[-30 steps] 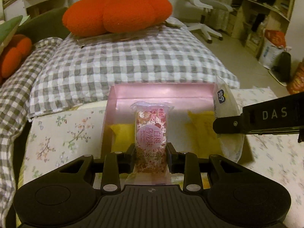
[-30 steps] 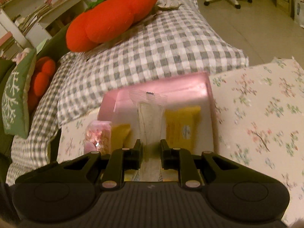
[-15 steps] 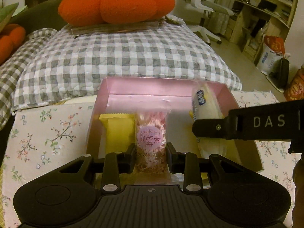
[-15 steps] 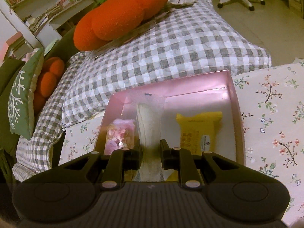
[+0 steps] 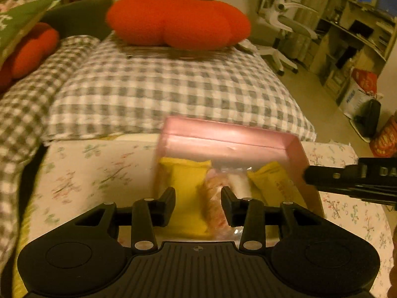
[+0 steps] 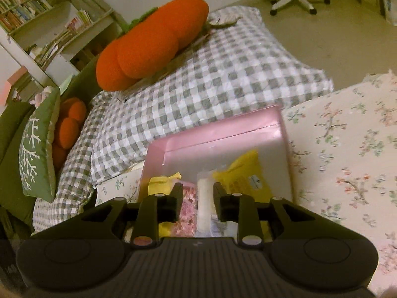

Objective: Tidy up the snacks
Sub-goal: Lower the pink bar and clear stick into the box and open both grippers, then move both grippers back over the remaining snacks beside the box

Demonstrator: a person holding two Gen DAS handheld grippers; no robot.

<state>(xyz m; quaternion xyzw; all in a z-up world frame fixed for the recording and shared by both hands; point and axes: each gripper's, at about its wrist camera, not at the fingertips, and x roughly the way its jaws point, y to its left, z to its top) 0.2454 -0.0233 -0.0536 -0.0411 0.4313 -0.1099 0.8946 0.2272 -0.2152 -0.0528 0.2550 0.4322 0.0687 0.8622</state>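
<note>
A pink box lies on the floral cloth and holds two yellow packets. My left gripper hovers over its near side, jaws opening. The pink floral snack rests in the box between them, close to the right finger, with a gap on the left. Beside it lies the white snack. In the right wrist view my right gripper is also opening over the box. The white snack stands loose by its right finger, next to the floral snack. The right gripper's finger reaches in from the right.
A checked pillow with an orange pumpkin cushion lies just behind the box. Floral cloth spreads to the right. A green cushion sits far left, and a white office chair stands on the floor beyond.
Both pairs of jaws have widened and let go of their snacks, which now lie side by side in the box. Both grippers have drawn back a little.
</note>
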